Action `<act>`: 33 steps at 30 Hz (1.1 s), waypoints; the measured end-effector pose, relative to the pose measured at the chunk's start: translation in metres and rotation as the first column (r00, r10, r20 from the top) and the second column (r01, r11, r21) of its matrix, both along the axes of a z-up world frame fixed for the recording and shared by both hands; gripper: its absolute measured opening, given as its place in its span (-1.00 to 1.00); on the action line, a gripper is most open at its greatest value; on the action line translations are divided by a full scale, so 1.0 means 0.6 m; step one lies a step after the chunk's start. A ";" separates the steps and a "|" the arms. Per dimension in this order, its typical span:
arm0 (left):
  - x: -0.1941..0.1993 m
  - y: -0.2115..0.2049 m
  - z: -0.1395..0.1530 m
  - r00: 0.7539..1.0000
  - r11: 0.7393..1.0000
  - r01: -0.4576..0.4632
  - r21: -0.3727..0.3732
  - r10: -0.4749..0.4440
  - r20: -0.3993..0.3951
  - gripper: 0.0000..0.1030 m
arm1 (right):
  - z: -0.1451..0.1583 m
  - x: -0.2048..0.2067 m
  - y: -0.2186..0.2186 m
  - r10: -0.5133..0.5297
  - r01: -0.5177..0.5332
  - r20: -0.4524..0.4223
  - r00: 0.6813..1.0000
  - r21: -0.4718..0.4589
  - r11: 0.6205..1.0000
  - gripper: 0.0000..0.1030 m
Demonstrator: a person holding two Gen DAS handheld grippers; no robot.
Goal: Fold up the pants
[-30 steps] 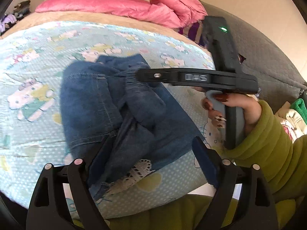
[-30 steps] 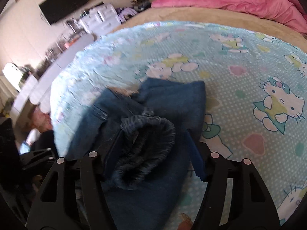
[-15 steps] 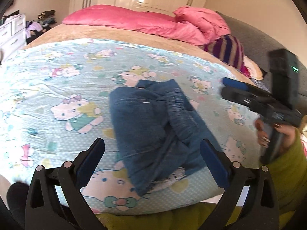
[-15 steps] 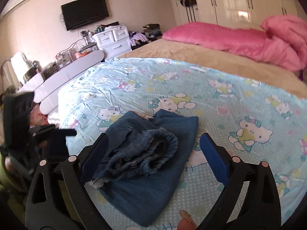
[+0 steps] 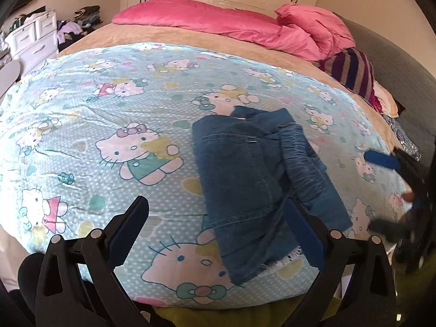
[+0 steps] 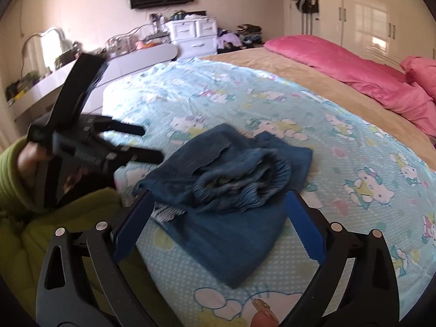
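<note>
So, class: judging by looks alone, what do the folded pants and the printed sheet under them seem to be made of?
Pants: most likely denim, matte blue, with visible stitched seams, a gathered ribbed waistband and a frayed hem.
Sheet: seems a thin woven fabric, perhaps cotton or a blend; matte pale blue with white dots and cartoon cats, lightly creased. The exact fibre cannot be told.

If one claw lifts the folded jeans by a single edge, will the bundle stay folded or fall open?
The jeans would probably fall open: the layers lie loose and rumpled, nothing pins them. The gathered waistband on top looks thick, so it may slide off first. Denim sags rather than staying flat, so a one-edge lift likely droops.
</note>
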State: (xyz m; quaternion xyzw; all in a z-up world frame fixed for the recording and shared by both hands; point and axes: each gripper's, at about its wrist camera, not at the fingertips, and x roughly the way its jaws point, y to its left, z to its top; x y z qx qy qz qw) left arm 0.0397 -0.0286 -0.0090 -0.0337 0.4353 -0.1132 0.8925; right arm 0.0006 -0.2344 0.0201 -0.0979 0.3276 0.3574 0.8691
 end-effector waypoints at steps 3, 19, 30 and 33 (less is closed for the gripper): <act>0.013 0.012 0.001 1.000 1.000 -0.018 -0.005 0.018 0.006 0.91 | -0.005 -0.014 0.021 0.059 -0.059 0.003 0.998 -0.015 0.998 0.76; 0.140 0.001 -0.038 0.993 0.988 0.100 -0.117 -0.107 -0.055 -0.42 | -0.033 -0.042 0.161 0.347 -0.311 0.076 0.935 -0.298 0.903 0.20; 0.154 -0.012 -0.069 0.991 0.988 0.103 -0.119 -0.111 -0.069 -0.35 | -0.057 -0.054 0.161 0.487 -0.460 -0.021 0.873 -0.372 0.807 -0.92; 0.154 -0.009 -0.072 0.992 0.987 0.098 -0.127 -0.107 -0.063 -0.29 | -0.089 -0.064 0.157 0.469 -0.431 -0.018 0.883 -0.424 0.796 -0.91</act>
